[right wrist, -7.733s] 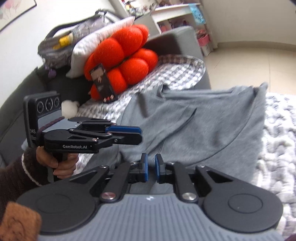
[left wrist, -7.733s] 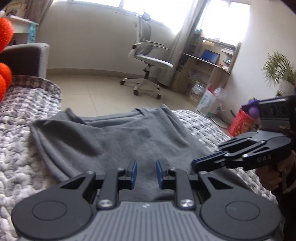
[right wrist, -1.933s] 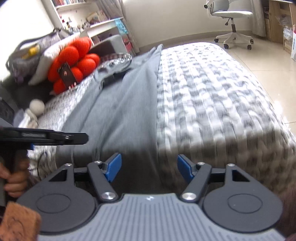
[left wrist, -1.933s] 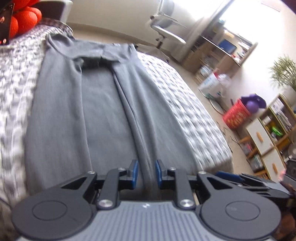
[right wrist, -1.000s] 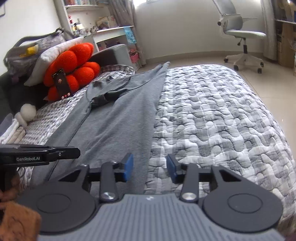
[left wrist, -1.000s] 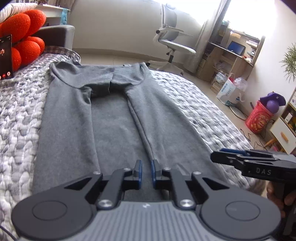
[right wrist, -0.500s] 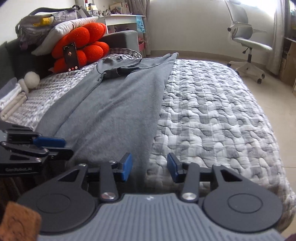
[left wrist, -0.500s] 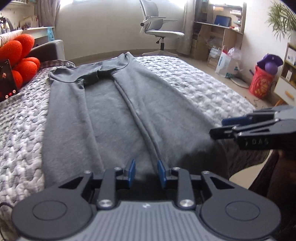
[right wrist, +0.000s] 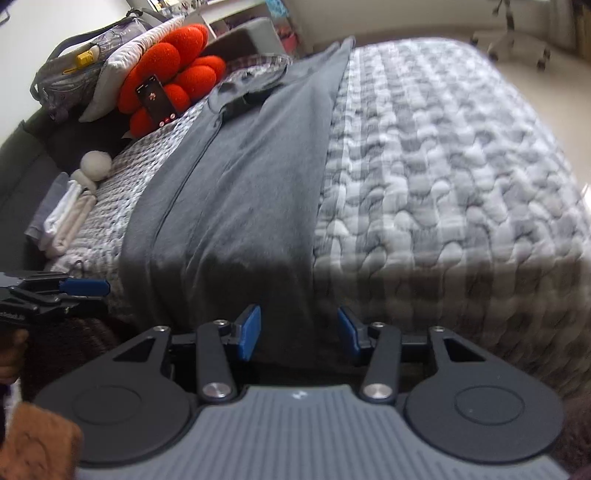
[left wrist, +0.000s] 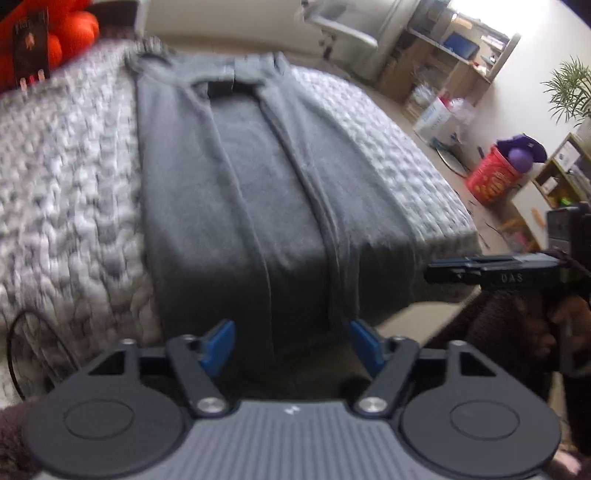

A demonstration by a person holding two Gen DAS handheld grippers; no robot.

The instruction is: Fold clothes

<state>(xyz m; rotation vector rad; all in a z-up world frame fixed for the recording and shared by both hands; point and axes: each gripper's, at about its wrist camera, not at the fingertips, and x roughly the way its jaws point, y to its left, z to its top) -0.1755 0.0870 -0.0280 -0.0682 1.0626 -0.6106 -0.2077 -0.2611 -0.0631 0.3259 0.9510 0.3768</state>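
A grey garment (left wrist: 251, 192) lies stretched lengthwise on the bed, both long sides folded inward, its near end draped over the bed's front edge. The same garment (right wrist: 236, 177) shows in the right wrist view. My left gripper (left wrist: 291, 343) is open just in front of the hanging hem, nothing between its blue pads. My right gripper (right wrist: 297, 332) is also open, facing the garment's right edge at the bed's front. From the left wrist view the right gripper (left wrist: 491, 273) appears side-on to the right; the left gripper (right wrist: 62, 290) appears at the left in the right wrist view.
A grey-and-white knitted blanket (right wrist: 443, 177) covers the bed. An orange cushion (right wrist: 173, 62) with a phone (right wrist: 155, 98) leaning on it, a bag and folded white cloth (right wrist: 66, 218) sit at the head. An office chair (left wrist: 340, 29), desk, red bucket (left wrist: 495, 177) and plant stand beyond.
Both grippers have opened wider than half a second ago and let go of the garment's hem. The cameras have risen and tilted down; the hem now hangs over the bed's front edge.
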